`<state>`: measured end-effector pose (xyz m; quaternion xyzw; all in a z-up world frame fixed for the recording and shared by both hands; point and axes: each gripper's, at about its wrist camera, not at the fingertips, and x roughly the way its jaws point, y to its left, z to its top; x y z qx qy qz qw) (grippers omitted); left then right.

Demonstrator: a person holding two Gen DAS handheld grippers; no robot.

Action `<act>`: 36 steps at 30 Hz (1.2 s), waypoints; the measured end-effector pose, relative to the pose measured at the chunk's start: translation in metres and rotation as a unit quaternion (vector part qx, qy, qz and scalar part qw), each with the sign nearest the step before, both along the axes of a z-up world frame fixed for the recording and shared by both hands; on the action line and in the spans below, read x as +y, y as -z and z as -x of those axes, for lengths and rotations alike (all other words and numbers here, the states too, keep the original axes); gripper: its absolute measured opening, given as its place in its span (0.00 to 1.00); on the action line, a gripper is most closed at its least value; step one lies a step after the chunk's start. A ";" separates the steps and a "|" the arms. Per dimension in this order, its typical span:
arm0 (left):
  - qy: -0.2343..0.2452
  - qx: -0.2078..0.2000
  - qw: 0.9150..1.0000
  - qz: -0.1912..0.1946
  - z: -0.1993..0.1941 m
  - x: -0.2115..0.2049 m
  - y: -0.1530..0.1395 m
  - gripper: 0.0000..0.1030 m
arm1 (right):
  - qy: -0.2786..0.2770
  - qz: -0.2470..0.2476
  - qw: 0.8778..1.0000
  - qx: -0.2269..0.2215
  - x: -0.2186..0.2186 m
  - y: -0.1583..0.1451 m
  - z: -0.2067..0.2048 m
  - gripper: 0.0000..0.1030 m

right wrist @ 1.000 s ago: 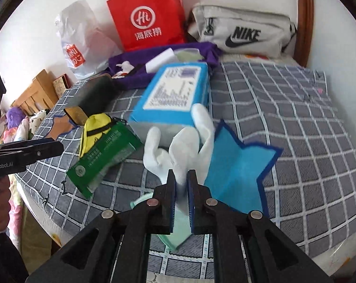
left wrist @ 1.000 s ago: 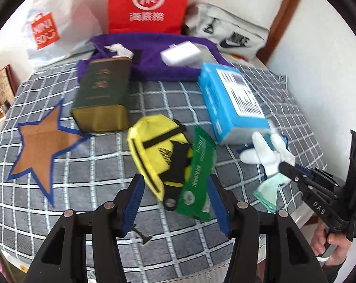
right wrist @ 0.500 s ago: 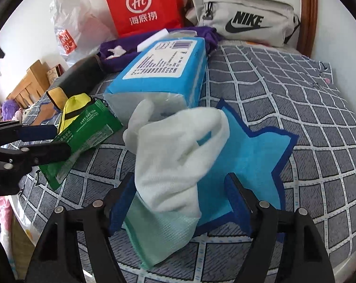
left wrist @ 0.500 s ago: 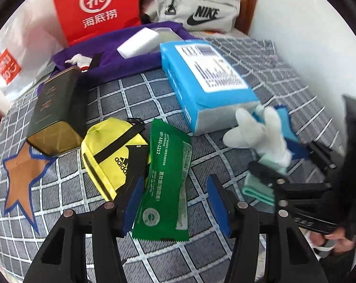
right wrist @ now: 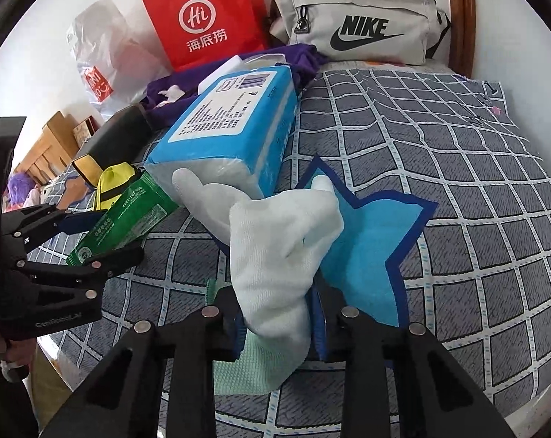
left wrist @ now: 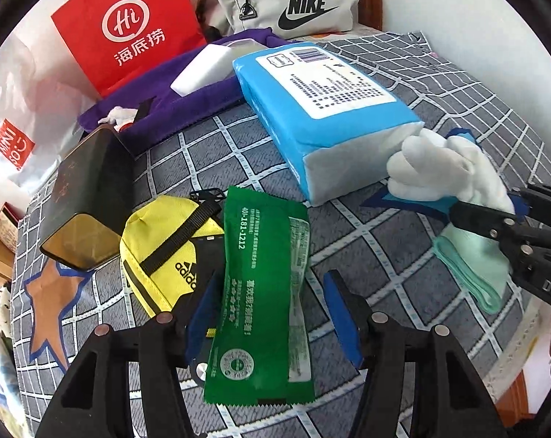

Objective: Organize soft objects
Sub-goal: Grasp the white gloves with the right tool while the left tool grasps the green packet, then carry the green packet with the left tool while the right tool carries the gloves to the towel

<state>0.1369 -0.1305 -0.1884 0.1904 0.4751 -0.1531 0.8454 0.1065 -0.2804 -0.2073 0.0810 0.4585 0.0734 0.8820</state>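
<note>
**Two tongs working over a checked bedspread**

The right tongs [right wrist: 279,323] are closing around the cuff of a white glove [right wrist: 282,241], whose fingers are flopping away from the tips onto a blue star patch [right wrist: 374,248]; whether the pads are already pressing on the cloth I cannot tell. A mint-green cloth [right wrist: 253,368] is lying just under the glove, below the tips.

The left tongs [left wrist: 272,314] are standing spread, straddling a green sachet [left wrist: 261,292] that is lying flat between the pads (no pad appears to be pressing it). Just left of them a yellow pouch [left wrist: 158,244] is touching the sachet, with a dark tin [left wrist: 89,197] beyond it. Ahead and to the right a blue tissue pack [left wrist: 323,109] is resting on the bed [left wrist: 476,116], and farther back a purple cloth [left wrist: 180,109], a red paper bag [left wrist: 129,25] and a grey waist bag [left wrist: 290,0] are lining the wall.
</note>
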 end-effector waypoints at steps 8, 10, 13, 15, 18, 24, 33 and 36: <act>-0.042 0.023 0.994 0.096 -0.007 0.039 -0.026 0.28 | -0.006 -0.004 1.000 -0.001 0.004 -0.008 0.004 0.28; -0.050 0.023 0.992 0.116 -0.006 0.050 -0.034 0.28 | -0.012 -0.004 1.000 -0.005 0.009 -0.012 0.005 0.28; -0.062 0.025 0.988 0.141 -0.004 0.065 -0.040 0.28 | -0.020 -0.008 1.000 -0.006 0.016 -0.015 0.006 0.28; -0.072 0.025 0.986 0.148 -0.003 0.075 -0.042 0.28 | -0.025 -0.008 1.000 -0.005 0.021 -0.017 0.007 0.28; -0.089 0.022 0.984 0.154 -0.002 0.089 -0.044 0.28 | -0.037 -0.014 0.999 -0.011 0.029 -0.023 0.009 0.26; -0.109 0.011 0.980 0.164 -0.002 0.110 -0.054 0.28 | -0.042 -0.017 0.999 -0.024 0.039 -0.040 0.009 0.25; -0.119 -0.009 0.975 0.189 -0.004 0.130 -0.075 0.28 | -0.043 -0.024 0.998 -0.044 0.046 -0.066 0.006 0.25; -0.114 -0.010 0.973 0.202 -0.007 0.134 -0.078 0.28 | -0.037 -0.011 0.998 -0.058 0.054 -0.076 0.007 0.25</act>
